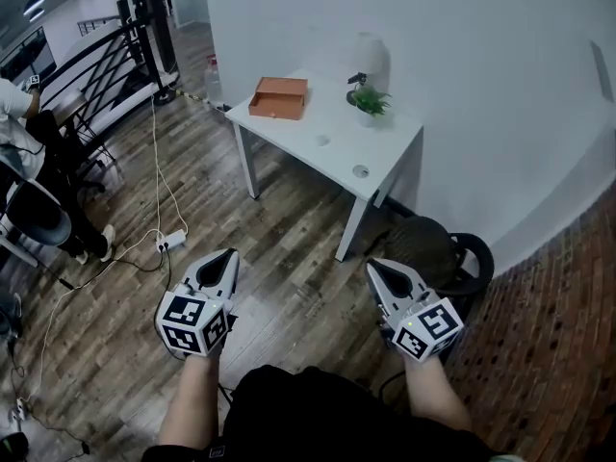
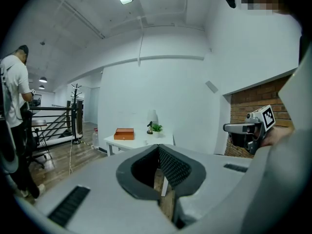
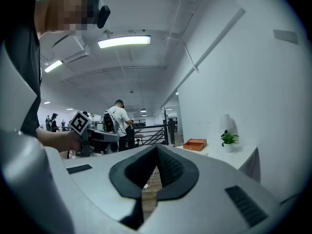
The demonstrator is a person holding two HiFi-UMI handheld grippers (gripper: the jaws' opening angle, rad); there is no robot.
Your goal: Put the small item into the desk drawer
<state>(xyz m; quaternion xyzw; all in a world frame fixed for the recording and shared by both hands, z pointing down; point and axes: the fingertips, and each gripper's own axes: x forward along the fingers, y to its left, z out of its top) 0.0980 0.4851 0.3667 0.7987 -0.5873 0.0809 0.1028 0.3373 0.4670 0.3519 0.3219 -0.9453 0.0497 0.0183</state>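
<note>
Head view shows left gripper and right gripper over the floor, well apart from the bench. Both have their fingers closed and empty. A box sits at the bench's far left corner.

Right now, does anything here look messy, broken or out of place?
Nothing looks broken or spilled. Only a white cable and power strip trail loose over the wooden floor beside the table; the plant and orange box on it sit tidy.

The room is lit brightly and evenly by ceiling strip lights, seen blown out. A soft shadow is cast under the desk. Gripper views are bowed and darkened at the edges.
</note>
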